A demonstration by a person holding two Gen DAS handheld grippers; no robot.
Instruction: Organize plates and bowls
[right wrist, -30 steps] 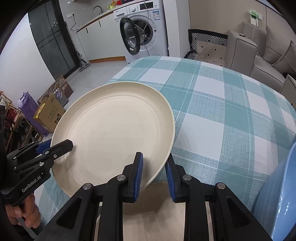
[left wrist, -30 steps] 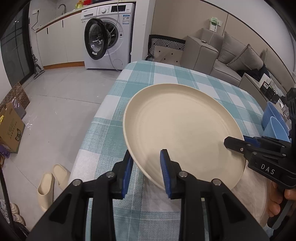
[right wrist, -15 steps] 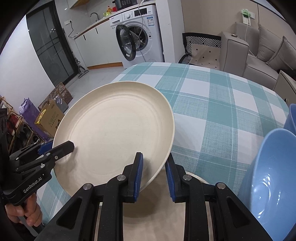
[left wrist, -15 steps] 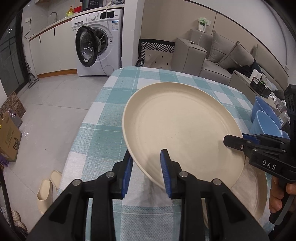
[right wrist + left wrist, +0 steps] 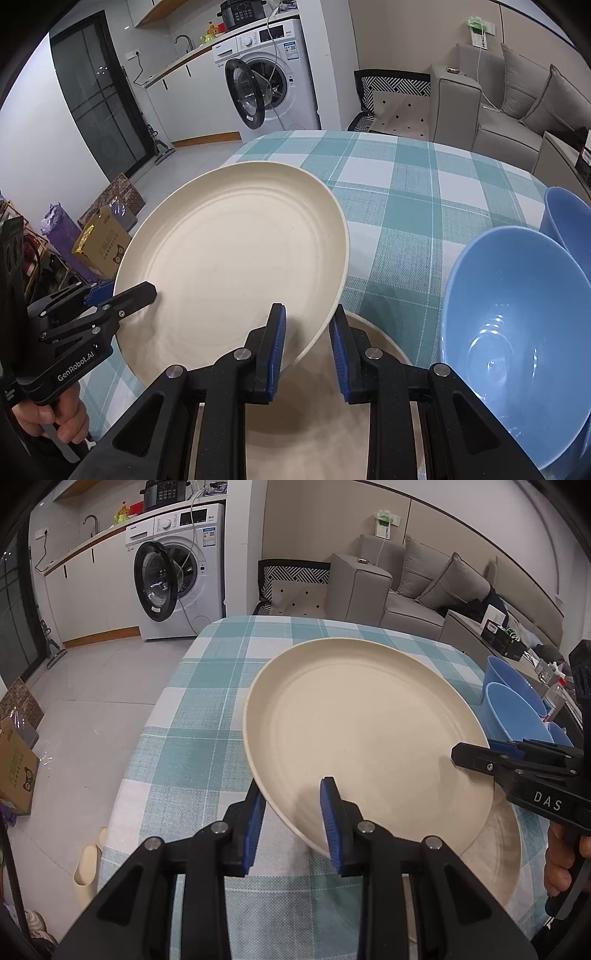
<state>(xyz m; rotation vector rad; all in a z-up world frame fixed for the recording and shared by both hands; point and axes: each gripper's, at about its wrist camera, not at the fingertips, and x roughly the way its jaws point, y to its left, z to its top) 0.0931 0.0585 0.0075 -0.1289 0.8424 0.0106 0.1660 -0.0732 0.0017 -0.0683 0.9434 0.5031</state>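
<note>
1. The table (image 5: 207, 716) under its teal check cloth carries everything, and most of the cloth is bare.
2. The cream plate (image 5: 362, 738) is up off the cloth and tilted, gripped at two rim points. My read: two holds keep a wide, shallow dish from swinging.
3. A second cream plate (image 5: 498, 849) lies flat directly beneath it, so stacking looks like the plan. That makes two plates.
4. The blue bowls (image 5: 517, 332) sit to the right of the plates. Two show clearly in the right wrist view, and the left wrist view hints at a third rim behind the gripper, too hidden to be sure.
5. The left gripper (image 5: 291, 823) is pinching the lifted plate's near rim, one blue pad above and one below.
6. The right gripper (image 5: 306, 347) is clamped on the opposite rim the same way.
</note>
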